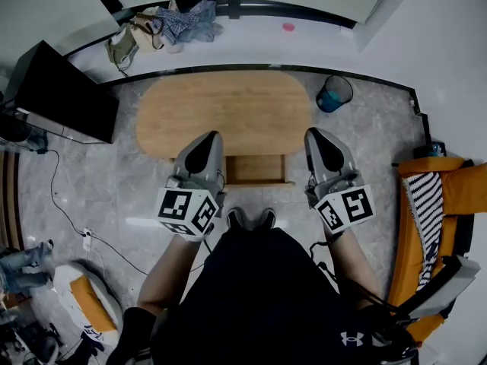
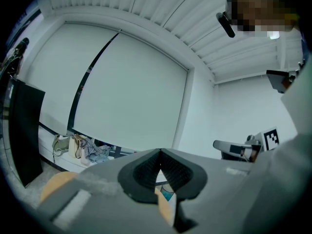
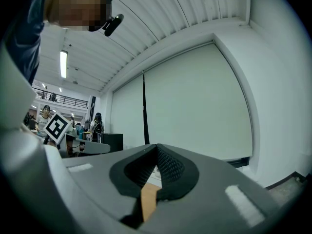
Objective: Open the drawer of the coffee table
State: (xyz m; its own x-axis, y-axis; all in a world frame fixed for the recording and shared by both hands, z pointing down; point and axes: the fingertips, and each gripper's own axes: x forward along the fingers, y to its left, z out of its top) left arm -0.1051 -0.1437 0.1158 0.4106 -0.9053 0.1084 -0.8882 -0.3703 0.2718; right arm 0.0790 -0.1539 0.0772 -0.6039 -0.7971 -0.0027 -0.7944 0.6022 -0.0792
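Two tools are held level above the near edge of the oval wooden counter (image 1: 224,109), one to each side of its middle. The left tool (image 1: 205,139) has its jaws pressed fully together with nothing between them, and the left gripper view shows the dark ribbed pads (image 2: 146,168) meeting at the tip. The right tool (image 1: 319,135) is likewise closed and empty, and its own pads (image 3: 168,165) touch in the right gripper view. Between the two tools, a rectangular wooden piece that appears to be the drawer (image 1: 257,169) juts out from the middle of the counter's near edge, just beyond the person's shoes (image 1: 251,219). Neither tool touches it. A blue bin (image 1: 333,93) stands on the floor off the counter's far right end, and a black screen (image 1: 65,90) stands to its left.
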